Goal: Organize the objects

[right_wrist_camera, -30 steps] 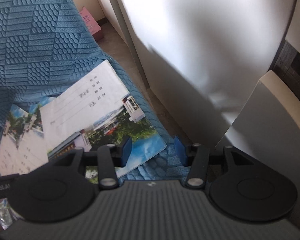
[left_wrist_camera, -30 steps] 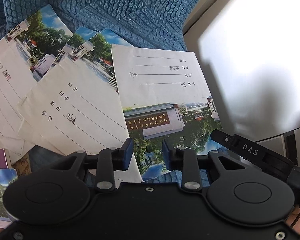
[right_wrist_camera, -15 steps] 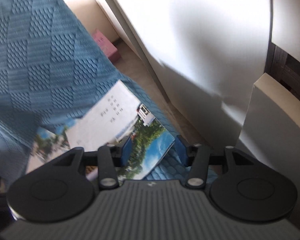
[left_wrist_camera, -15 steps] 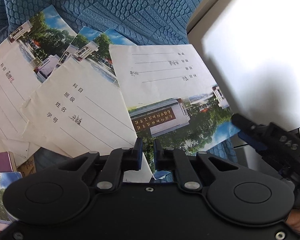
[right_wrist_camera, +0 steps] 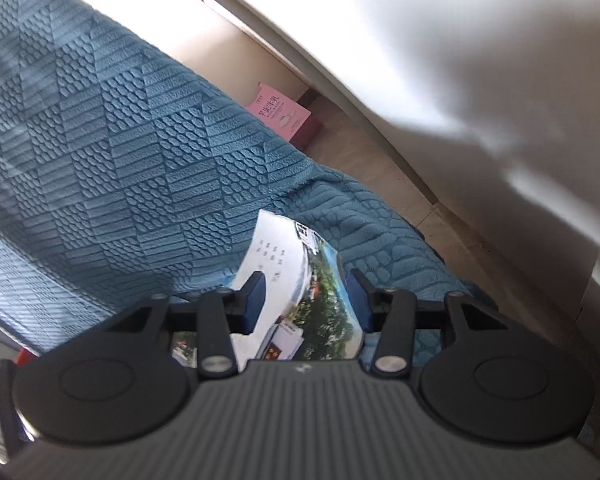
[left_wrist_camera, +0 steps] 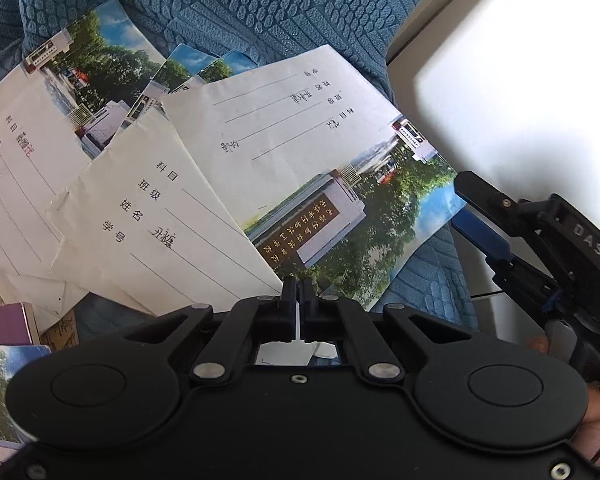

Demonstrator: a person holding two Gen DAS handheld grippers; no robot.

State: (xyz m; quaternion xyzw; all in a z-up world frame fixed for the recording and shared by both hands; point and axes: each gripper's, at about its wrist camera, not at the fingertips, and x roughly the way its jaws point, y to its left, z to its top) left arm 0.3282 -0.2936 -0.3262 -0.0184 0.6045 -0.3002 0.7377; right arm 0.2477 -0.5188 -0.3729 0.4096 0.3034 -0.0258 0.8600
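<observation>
Your left tongs (left_wrist_camera: 299, 292) clamp the top booklet (left_wrist_camera: 332, 184) at frame centre on the blue blanket (left_wrist_camera: 240, 4). Your right tongs (right_wrist_camera: 306, 300), apart and closing, straddle its corner untouched.

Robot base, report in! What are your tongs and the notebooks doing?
Left tongs shut on top notebook. Right tongs closing around its corner. Nothing blocking.

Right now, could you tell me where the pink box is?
In the right wrist view, the pink box sits upper centre on the floor, between the blue blanket and the white wall.
</observation>
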